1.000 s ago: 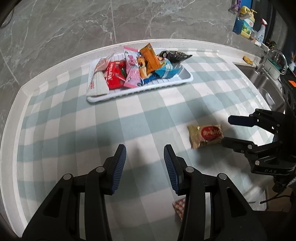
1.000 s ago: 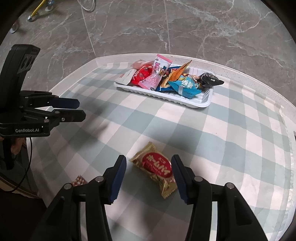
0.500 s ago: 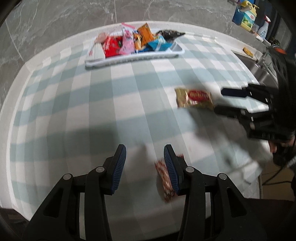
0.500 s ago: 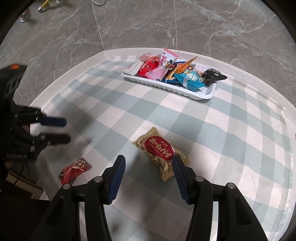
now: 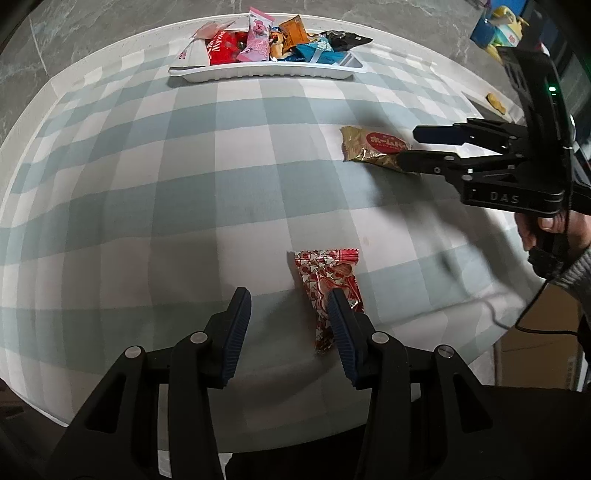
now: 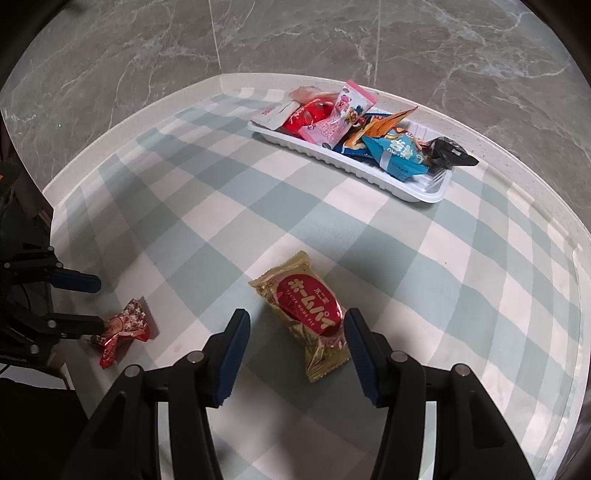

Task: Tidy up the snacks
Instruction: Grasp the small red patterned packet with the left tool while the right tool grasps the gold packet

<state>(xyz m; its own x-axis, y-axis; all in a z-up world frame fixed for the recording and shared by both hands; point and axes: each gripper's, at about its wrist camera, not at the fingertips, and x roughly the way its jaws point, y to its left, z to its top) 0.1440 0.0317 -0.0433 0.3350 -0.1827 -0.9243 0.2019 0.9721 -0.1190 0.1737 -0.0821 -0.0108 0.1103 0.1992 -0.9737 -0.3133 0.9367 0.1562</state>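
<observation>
A small red-and-white patterned packet (image 5: pixel 327 280) lies near the table's front edge. My left gripper (image 5: pixel 290 314) hangs open just over it, the packet under its right finger (image 5: pixel 341 325) and nothing between the pads. From the right wrist, that packet (image 6: pixel 123 328) sits at the tip of the left gripper (image 6: pixel 92 302). A gold packet with a red oval label (image 6: pixel 306 306) lies flat between the spread fingers of my open right gripper (image 6: pixel 297 325), which does not press on it. The white tray (image 5: pixel 258 74) at the far side holds several snacks.
A green-and-white checked cloth (image 5: pixel 184 166) covers the table, whose rim curves close behind both grippers. A person's hand (image 5: pixel 554 229) holds the right gripper (image 5: pixel 410 147) over the gold packet (image 5: pixel 373 147). Bottles (image 5: pixel 498 29) stand at the far right, a cardboard box (image 5: pixel 535 332) below the edge.
My left gripper has drawn back toward the table's near edge and sunk, bringing the red patterned packet under its right finger. The right gripper has stayed over the gold packet, rolling slightly.
</observation>
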